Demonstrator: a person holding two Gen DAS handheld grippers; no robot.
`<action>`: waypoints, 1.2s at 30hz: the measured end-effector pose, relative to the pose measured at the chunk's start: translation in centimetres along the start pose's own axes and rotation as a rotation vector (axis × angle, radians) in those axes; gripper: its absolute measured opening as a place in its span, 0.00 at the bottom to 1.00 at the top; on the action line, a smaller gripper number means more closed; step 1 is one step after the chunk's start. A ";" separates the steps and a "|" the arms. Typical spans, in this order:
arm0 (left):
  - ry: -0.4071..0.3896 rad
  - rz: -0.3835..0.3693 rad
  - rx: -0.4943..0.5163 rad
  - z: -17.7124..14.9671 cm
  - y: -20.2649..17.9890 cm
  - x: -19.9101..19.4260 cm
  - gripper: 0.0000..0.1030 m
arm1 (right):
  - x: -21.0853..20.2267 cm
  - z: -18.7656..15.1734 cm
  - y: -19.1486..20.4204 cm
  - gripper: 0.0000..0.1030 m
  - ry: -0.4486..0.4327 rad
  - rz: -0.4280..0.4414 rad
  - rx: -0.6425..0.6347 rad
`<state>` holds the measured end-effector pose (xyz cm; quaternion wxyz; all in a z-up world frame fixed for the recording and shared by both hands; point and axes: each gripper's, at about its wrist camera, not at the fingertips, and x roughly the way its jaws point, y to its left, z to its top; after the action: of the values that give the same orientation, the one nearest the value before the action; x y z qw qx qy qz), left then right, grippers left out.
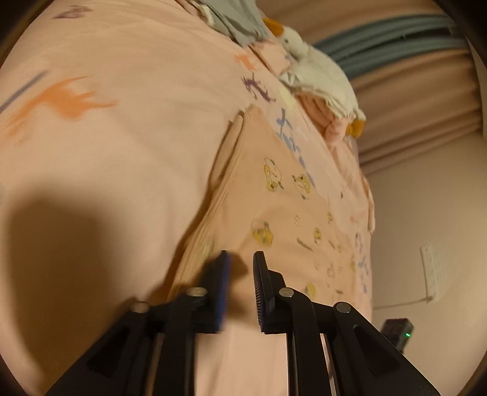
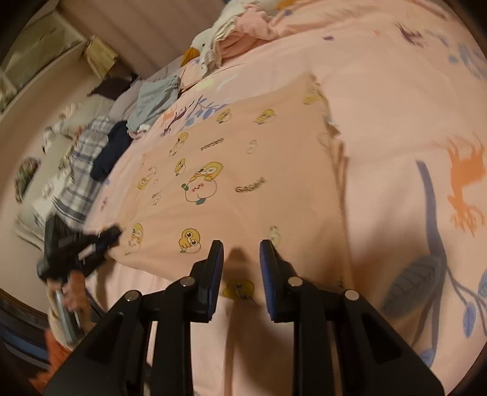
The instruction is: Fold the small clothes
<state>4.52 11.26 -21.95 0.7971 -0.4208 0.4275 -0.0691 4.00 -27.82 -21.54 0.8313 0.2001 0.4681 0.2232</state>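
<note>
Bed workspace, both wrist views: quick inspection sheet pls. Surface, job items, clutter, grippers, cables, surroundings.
Surface: pink bedsheet printed with animals and leaves, lightly rumpled.
Job's things: pink duck-print garment spread flat on the sheet, one side edge folded over in the left wrist view.
Clutter: plush duck on a clothes pile at the far end; grey garment, dark garment and plaid fabric along the bed's edge.
Grippers: left gripper at the garment's edge, jaws parted in its own view; right gripper open above the garment's near edge, nothing between the pads.
Cables: thin cord under a wall plate.
Surroundings: curtains, plain wall.
</note>
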 end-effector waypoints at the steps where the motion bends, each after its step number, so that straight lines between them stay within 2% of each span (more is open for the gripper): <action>1: -0.021 0.034 0.023 -0.8 -0.5 -0.9 0.31 | -0.1 -0.1 -0.2 0.23 0.000 0.014 0.011; 3: -0.046 0.115 0.125 -2.2 -2.2 -1.8 0.41 | -0.1 -0.3 -0.2 0.23 0.002 0.022 0.012; 7: -0.156 0.322 0.310 -5.0 -5.4 -2.3 0.45 | 0.2 -0.4 1.5 0.27 -0.002 -0.050 -0.068; 8: -0.153 0.332 0.332 -5.5 -5.8 -2.1 0.45 | 0.3 -0.4 1.9 0.32 -0.001 -0.062 -0.086; 10: -0.083 0.271 0.303 -5.9 -5.5 -1.0 0.45 | 0.5 -0.3 2.7 0.41 -0.009 -0.070 -0.110; 13: 0.052 0.129 0.177 -6.5 -3.8 0.4 0.45 | 0.8 -0.1 3.4 0.49 -0.009 -0.094 -0.133; 15: 0.041 0.152 0.216 -6.9 -4.4 0.5 0.46 | 1.0 -0.1 4.0 0.53 -0.012 -0.104 -0.154; 16: 0.032 0.180 0.267 -7.1 -5.1 0.7 0.46 | 1.2 0.0 4.2 0.54 -0.008 -0.106 -0.165; 18: 0.019 0.196 0.300 -7.1 -5.7 0.9 0.46 | 1.6 0.2 4.5 0.54 -0.004 -0.117 -0.174; 24: 0.031 0.177 0.296 -7.0 -5.6 1.5 0.47 | 2.0 0.4 4.7 0.56 -0.006 -0.124 -0.170; 27: 0.038 0.136 0.273 -6.7 -5.1 1.4 0.50 | 2.2 0.4 4.8 0.59 -0.005 -0.125 -0.165; 30: 0.064 0.036 0.206 -6.2 -4.3 1.2 0.50 | 2.3 0.4 5.1 0.63 -0.007 -0.127 -0.170; 34: 0.172 -0.208 0.030 -5.2 -2.5 2.4 0.51 | 2.4 0.6 5.5 0.64 -0.014 -0.091 -0.155; 36: 0.173 -0.255 -0.049 -4.4 -1.7 3.2 0.51 | 2.4 0.8 5.6 0.64 -0.009 -0.048 -0.132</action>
<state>3.71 5.96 -23.96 0.7317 -0.4833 0.4392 -0.1953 4.73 -21.94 -19.77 0.8499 0.1342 0.4534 0.2327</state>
